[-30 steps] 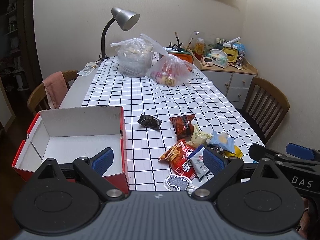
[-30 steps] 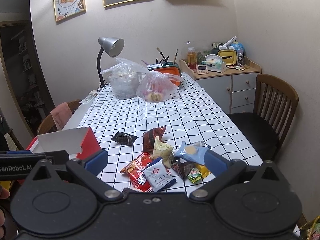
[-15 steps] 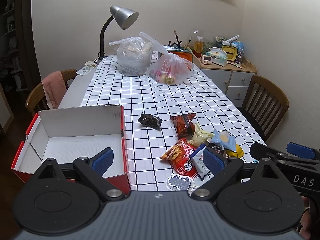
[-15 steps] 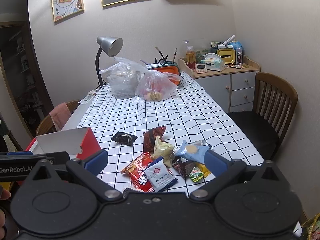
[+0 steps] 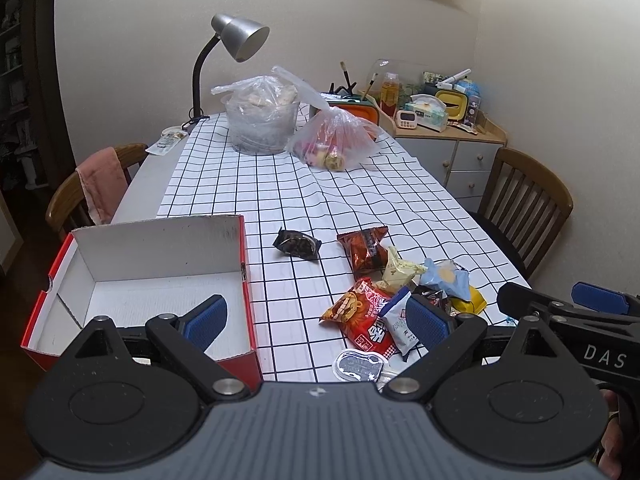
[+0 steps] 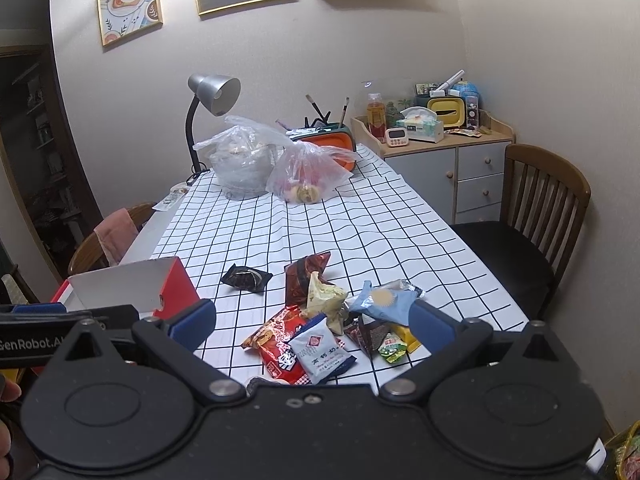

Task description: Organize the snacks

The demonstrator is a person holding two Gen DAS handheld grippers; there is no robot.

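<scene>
An empty red box with a white inside (image 5: 160, 292) sits at the table's near left; its corner shows in the right wrist view (image 6: 172, 288). A pile of snack packets (image 5: 392, 296) lies to its right, also in the right wrist view (image 6: 332, 320). A black packet (image 5: 297, 243) lies apart, toward the middle. My left gripper (image 5: 316, 320) is open and empty above the near edge, between box and pile. My right gripper (image 6: 312, 326) is open and empty, hovering just before the pile.
A grid-pattern tablecloth (image 5: 360, 200) covers the table. At the far end stand a desk lamp (image 5: 236, 40) and two plastic bags of food (image 5: 296, 128). Wooden chairs stand left (image 5: 100, 188) and right (image 5: 524, 208). A cluttered cabinet (image 5: 444, 136) is at the back right.
Both grippers have drifted slightly; the views shifted a little. Nothing on the table has moved, and both grippers stay open.
</scene>
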